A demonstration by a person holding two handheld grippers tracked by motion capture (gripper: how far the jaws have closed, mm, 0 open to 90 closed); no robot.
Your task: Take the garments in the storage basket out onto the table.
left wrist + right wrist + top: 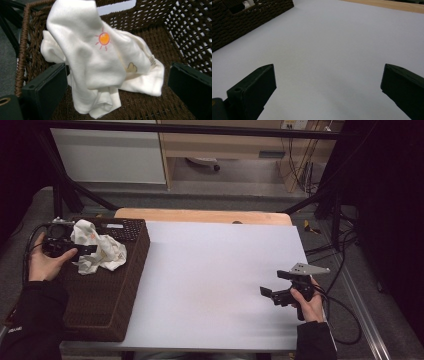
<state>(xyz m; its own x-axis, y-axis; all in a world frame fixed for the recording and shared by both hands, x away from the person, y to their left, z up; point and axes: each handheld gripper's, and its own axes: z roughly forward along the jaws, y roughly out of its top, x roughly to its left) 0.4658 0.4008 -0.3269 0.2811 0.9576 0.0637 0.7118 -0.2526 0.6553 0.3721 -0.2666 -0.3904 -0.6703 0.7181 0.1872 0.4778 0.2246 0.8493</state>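
Note:
A brown wicker basket (102, 295) stands at the table's left edge. Inside it lies a crumpled white cloth (100, 249) printed with an orange sun (104, 38). A hand holds my left gripper (75, 251) over the basket's rear left part. In the left gripper view this gripper (116, 67) is open, one jaw on each side of the cloth (100, 65), not closed on it. Above the white tabletop (215, 270) at the right, my right gripper (274, 284) is open with nothing between its jaws. The right gripper view also shows it (328, 66) open over bare table, with the basket (237, 20) at upper left.
A wooden board edge (200, 215) runs along the back of the white surface. Black frame bars (70, 195) rise behind the basket. Cables (345, 270) trail off the right side of the table onto the floor.

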